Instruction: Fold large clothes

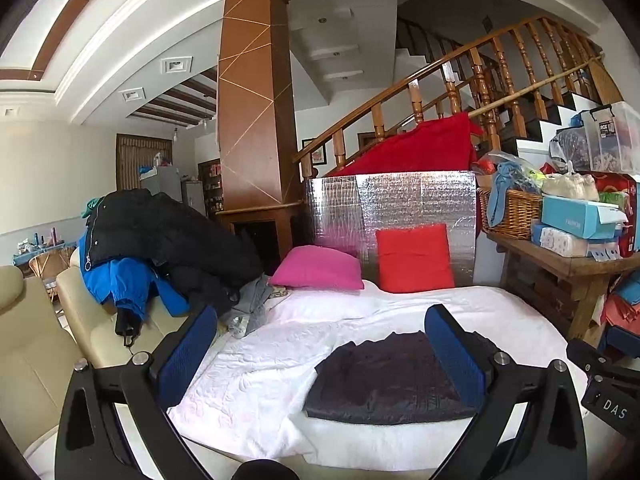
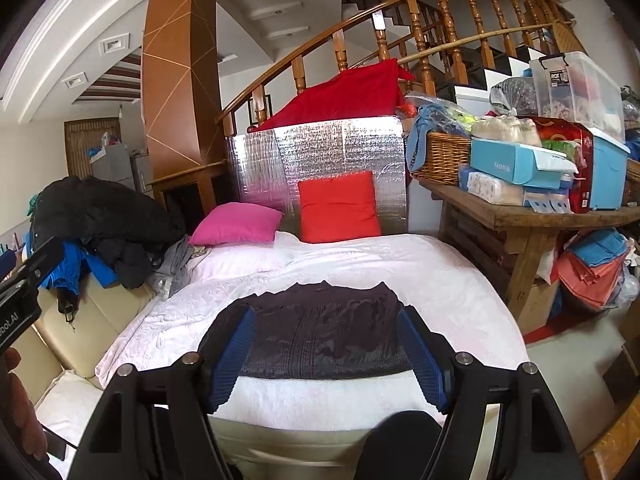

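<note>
Jaws of both grippers stand apart and empty: the right gripper hangs just above the near edge of the folded dark garment, which lies flat on the white bedspread; the left gripper sits beside it. That garment looks finished. Next, probably reach left for the pile of jackets, gripping one layer only.

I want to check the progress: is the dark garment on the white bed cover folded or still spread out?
Folded. The dark garment lies as a compact rectangle with straight edges on the white bed cover, no sleeves sticking out.
</note>
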{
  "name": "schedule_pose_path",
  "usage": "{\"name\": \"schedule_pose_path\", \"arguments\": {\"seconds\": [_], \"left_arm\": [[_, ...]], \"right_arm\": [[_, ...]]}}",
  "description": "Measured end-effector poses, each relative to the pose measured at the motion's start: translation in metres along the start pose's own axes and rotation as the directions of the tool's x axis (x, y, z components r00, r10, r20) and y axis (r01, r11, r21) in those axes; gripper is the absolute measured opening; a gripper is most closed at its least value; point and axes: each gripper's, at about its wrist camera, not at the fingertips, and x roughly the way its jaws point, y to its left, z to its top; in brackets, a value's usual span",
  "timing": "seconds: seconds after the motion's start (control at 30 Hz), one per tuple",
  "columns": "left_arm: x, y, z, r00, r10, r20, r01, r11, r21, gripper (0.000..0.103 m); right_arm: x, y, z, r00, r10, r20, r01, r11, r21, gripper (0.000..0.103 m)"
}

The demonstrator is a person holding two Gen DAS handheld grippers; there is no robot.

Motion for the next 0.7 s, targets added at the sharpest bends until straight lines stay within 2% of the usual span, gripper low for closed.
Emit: {"name": "schedule_pose_path", "arguments": {"seconds": [0.7], "left_arm": [[0.0068,0.0078,-0.0040,1.000,0.002,-0.018,-0.002,1.000,0.001,0.103]], "right_arm": [[0.0074,0.0034,-0.0004,1.000,-0.003,-0.009,0.003,1.000,-0.002,0.077]]}}
